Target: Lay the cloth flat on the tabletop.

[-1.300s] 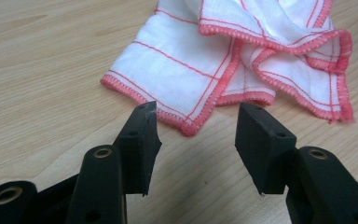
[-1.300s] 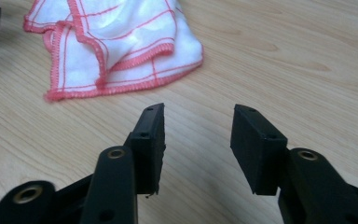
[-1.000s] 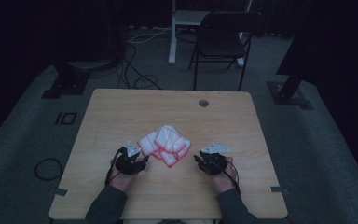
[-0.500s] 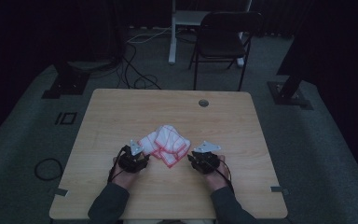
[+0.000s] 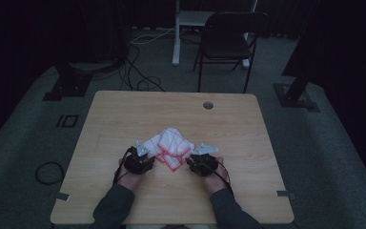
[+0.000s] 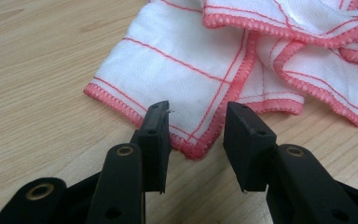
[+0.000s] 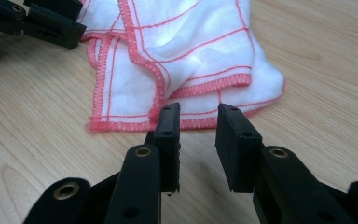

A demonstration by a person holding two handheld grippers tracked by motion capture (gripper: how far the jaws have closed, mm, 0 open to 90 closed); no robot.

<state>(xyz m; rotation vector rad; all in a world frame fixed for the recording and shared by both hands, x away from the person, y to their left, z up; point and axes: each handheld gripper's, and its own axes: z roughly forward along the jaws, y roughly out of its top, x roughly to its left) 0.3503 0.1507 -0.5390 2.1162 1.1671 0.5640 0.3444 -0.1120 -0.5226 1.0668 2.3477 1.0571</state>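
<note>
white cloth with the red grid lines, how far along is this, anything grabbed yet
Nothing looks done: the white cloth with red stitched edges lies crumpled on the wooden table. In hand: the left gripper and right gripper sit open at its near hem, one at each side. Left: closing on the edge and whatever handling follows.

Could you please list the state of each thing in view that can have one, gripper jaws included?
Left gripper: open, jaws either side of the cloth's stitched corner.
Right gripper: open, jaws at the cloth's near hem, not closed on it.
White cloth with red grid lines: crumpled and loosely folded, lying on the table.
Wooden table: bare apart from the cloth.
Folding chair: unfolded, unoccupied.
</note>
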